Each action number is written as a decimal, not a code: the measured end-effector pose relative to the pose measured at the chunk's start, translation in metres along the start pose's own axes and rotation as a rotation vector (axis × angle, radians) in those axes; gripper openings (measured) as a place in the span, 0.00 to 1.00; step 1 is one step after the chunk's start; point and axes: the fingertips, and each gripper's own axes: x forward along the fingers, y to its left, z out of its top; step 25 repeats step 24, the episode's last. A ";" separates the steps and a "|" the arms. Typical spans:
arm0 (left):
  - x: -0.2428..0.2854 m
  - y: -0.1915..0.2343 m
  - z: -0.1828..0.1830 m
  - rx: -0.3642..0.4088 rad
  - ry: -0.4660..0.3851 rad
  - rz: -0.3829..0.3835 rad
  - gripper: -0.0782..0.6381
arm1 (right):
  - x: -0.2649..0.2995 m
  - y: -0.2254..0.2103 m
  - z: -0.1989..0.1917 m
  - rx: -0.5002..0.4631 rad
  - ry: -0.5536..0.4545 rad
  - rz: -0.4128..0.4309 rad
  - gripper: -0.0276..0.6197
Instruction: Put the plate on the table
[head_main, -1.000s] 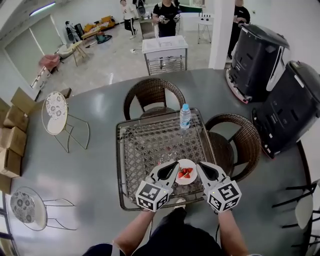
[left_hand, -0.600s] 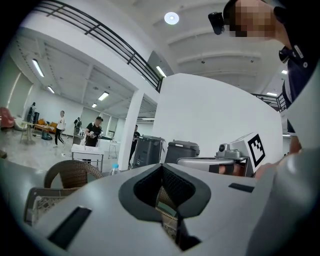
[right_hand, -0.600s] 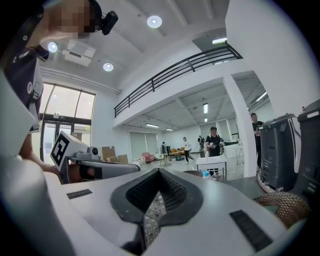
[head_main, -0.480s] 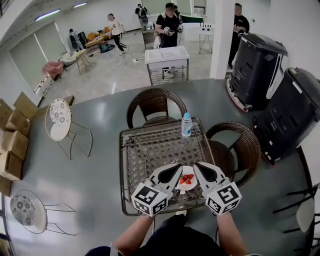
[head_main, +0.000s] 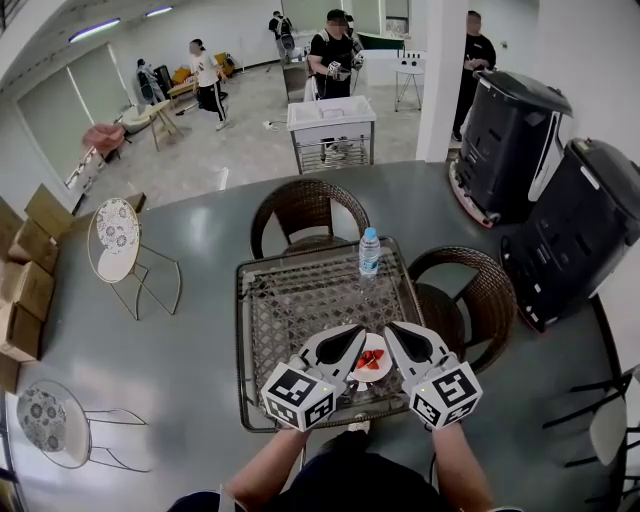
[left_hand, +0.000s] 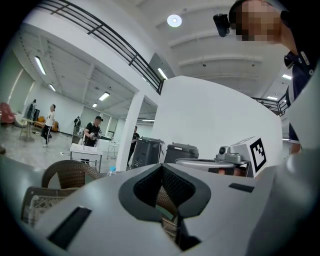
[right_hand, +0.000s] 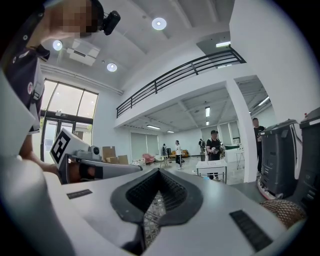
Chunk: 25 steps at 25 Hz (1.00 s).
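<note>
A small white plate (head_main: 372, 372) with red fruit pieces sits near the front edge of the square mesh-topped table (head_main: 280, 320). My left gripper (head_main: 352, 334) lies at the plate's left rim and my right gripper (head_main: 392, 331) at its right rim, tips angled toward each other. Whether either one touches the plate is hidden. In the left gripper view the left gripper (left_hand: 162, 169) has its jaws shut with nothing showing between them. The right gripper (right_hand: 159, 172) in its own view is shut the same way. The plate shows in neither gripper view.
A water bottle (head_main: 369, 250) stands at the table's far edge. Wicker chairs sit behind (head_main: 305, 205) and to the right (head_main: 480, 290). Two large black machines (head_main: 520, 130) stand at right, a white cart (head_main: 330, 118) beyond, wire stools (head_main: 115, 235) at left, and people walk at the back.
Both grippers have drawn slightly closer to me along the table's front edge, with the plate still between their tips. A person in the background has walked left.
</note>
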 end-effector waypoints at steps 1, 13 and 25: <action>0.000 -0.001 0.001 -0.001 0.000 -0.002 0.12 | 0.000 0.000 0.001 0.000 0.000 0.000 0.05; 0.002 -0.001 -0.001 0.000 0.010 -0.006 0.12 | 0.000 0.002 0.003 -0.004 0.000 0.008 0.05; 0.001 0.004 -0.001 -0.003 0.012 -0.005 0.12 | 0.003 0.003 0.001 -0.009 0.005 0.017 0.05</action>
